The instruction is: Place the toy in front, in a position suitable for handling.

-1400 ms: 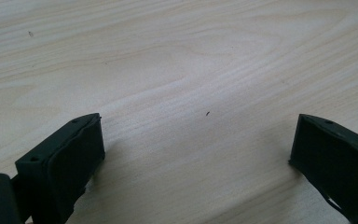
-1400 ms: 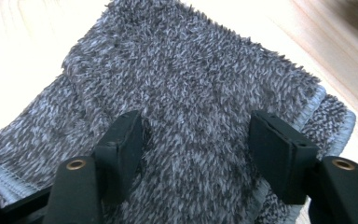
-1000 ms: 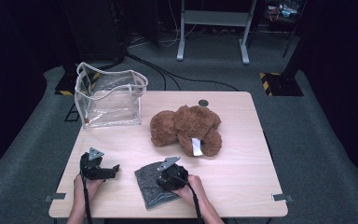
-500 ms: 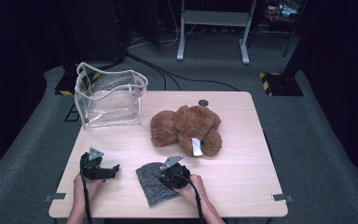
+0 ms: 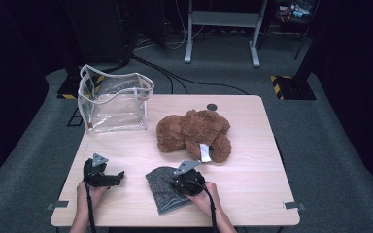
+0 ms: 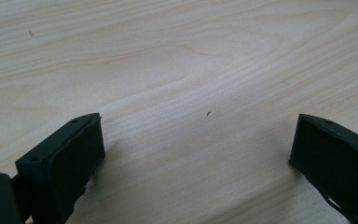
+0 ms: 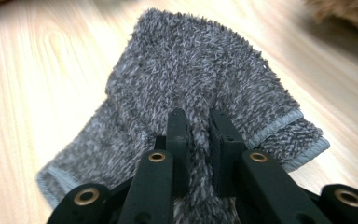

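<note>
Dark room, grey carpet (image 5: 320, 145), wooden table (image 5: 252, 170).

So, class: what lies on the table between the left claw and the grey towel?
Nothing: in the high view, bare wood of the table separates the left claw from the grey towel, pinched by the right claw.

- I work in a lab-like recording room: dark walls, grey carpet floor (image 5: 320, 145).
- Black cables (image 5: 184, 77) and a grey metal stand (image 5: 222, 29) sit behind my light wooden counter (image 5: 252, 160).

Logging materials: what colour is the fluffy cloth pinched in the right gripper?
Mottled dark grey fluffy cloth with a lighter grey edge; clearest in the right gripper view.
</note>
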Demonstrator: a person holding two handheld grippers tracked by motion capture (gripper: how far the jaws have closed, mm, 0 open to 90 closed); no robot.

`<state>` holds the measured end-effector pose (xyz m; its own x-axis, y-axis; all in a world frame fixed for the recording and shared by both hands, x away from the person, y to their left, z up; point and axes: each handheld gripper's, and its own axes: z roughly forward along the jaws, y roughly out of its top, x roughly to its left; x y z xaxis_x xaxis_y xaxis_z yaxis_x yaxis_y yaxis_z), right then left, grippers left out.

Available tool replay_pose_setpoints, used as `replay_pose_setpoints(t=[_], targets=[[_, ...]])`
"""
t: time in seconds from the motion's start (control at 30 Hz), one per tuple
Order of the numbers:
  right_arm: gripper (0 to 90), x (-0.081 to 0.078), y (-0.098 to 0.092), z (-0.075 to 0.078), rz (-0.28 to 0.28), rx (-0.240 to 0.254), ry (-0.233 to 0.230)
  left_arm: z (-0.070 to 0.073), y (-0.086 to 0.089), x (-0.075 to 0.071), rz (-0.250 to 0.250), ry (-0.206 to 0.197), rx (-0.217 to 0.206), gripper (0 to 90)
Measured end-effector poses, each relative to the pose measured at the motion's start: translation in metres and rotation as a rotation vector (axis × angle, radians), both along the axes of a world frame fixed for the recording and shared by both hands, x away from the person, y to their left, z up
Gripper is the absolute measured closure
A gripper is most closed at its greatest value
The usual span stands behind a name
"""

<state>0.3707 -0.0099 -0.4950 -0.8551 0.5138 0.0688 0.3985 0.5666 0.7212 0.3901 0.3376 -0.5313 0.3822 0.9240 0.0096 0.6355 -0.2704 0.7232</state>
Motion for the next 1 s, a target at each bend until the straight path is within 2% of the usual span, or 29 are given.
replay_pose_setpoints(t=[0.33,0.6,0.87,1.0], targets=[[80.2,-0.008,-0.034,0.017,-0.072,0.06,-0.013,0.0,0.0,0.0,-0.001,0.0,-0.001,2.7],[80.1,-0.015,-0.06,0.023,-0.126,0.066,-0.021,0.0,0.0,0.0,0.0,-0.001,0.0,2.7],[80.1,-0.018,-0.084,0.021,-0.173,0.059,-0.023,0.0,0.0,0.0,0.002,-0.006,-0.004,2.7],[80.1,-0.023,-0.103,0.019,-0.216,0.057,-0.02,-0.001,0.0,0.0,0.002,-0.007,-0.004,2.7]])
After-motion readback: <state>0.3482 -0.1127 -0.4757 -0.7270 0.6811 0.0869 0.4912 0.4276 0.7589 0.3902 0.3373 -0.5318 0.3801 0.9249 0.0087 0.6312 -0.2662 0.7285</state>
